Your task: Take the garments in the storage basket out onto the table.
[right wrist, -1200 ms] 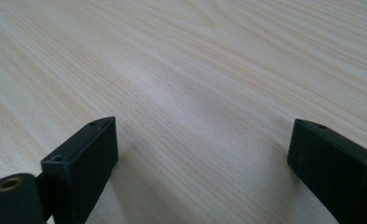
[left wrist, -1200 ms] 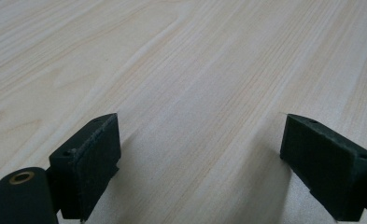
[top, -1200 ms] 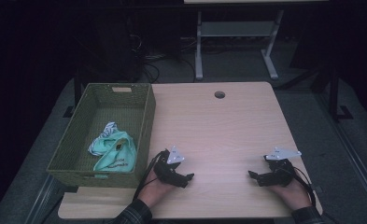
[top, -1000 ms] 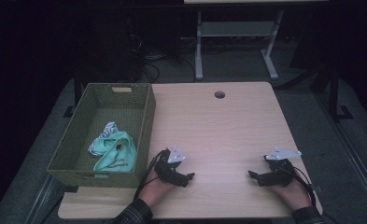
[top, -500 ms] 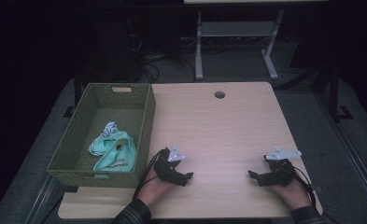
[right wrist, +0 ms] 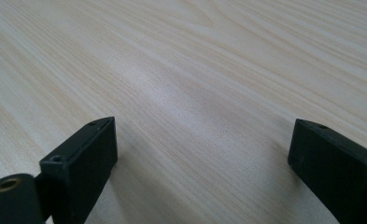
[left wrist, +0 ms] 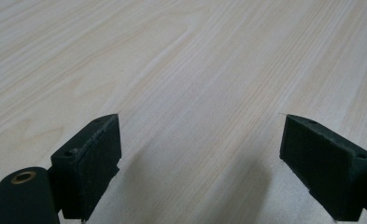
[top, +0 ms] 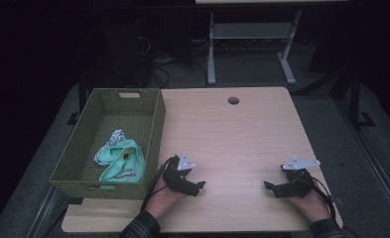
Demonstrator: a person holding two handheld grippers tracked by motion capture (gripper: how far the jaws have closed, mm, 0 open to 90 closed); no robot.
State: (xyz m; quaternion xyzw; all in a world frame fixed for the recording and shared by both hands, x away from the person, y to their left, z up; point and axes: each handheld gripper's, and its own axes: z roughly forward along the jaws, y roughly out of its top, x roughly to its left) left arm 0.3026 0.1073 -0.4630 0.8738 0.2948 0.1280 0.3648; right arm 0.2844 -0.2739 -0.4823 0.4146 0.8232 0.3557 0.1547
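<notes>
Both claws, left (top: 198, 186) and right (top: 268, 187), rest spread and empty on the pale wood surface (top: 232, 134); reaching toward 10 o'clock for the crumpled teal-and-white cloth (top: 120, 159) risks snagging the woven green basket's wall (top: 153, 144).

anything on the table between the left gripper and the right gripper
Nothing: in the high view the stretch of wooden table between the left gripper and the right gripper is bare.

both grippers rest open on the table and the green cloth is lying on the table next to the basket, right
Not quite. The green cloth lies inside the basket, not on the table beside it, as the high view shows. The rest holds: the left gripper and right gripper rest open on the table.
</notes>
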